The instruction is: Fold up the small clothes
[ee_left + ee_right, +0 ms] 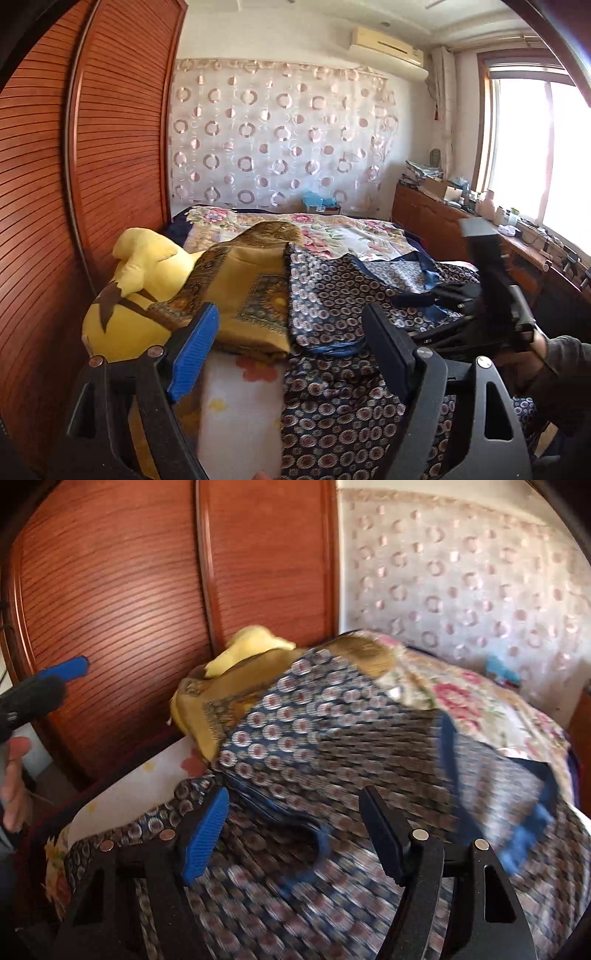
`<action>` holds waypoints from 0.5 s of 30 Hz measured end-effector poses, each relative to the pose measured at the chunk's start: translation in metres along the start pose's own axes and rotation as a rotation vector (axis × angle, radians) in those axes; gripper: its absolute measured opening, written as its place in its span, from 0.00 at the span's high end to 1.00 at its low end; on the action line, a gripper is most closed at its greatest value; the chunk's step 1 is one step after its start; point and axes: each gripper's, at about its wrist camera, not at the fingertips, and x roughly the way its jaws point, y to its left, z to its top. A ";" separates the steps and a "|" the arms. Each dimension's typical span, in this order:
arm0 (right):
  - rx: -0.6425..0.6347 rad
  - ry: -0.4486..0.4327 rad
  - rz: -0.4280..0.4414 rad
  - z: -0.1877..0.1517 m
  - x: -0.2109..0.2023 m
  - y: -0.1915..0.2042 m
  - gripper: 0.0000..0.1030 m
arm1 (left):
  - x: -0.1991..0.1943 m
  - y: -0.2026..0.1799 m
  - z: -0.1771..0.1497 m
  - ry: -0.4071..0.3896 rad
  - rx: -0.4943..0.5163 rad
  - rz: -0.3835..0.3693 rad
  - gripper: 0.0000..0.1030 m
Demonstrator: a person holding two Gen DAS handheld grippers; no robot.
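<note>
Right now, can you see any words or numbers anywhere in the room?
No words or numbers can be read.
Air conditioner: any brand mark is too small to read.
Boxes on the wooden counter: print too small and blurred.
Patterned clothes: only circles and flowers, no letters.

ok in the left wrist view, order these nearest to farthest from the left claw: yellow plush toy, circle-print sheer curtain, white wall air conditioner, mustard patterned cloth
1. Mustard patterned cloth, just ahead of the left claw, between its fingers.
2. Yellow plush toy, left, against the wardrobe; close to the cloth in range, so these two are nearly tied.
3. Circle-print sheer curtain, past the bed.
4. White wall air conditioner, high, upper right.
</note>
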 end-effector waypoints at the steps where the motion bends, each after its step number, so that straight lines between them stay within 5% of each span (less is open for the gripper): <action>1: -0.006 0.015 0.017 0.003 0.012 0.004 0.32 | -0.001 0.003 -0.002 -0.001 -0.003 0.006 0.22; 5: -0.046 0.101 0.091 0.012 0.052 0.016 0.42 | -0.004 0.011 -0.010 0.002 -0.004 0.025 0.22; 9: -0.095 0.182 0.064 0.018 0.090 0.027 0.53 | -0.004 0.015 -0.018 0.011 -0.002 0.034 0.22; 12: -0.093 0.197 -0.006 0.020 0.104 0.021 0.80 | -0.002 0.015 -0.022 0.019 -0.001 0.040 0.22; 15: -0.073 0.175 -0.040 0.024 0.107 0.008 0.90 | 0.002 0.014 -0.027 0.034 -0.004 0.034 0.22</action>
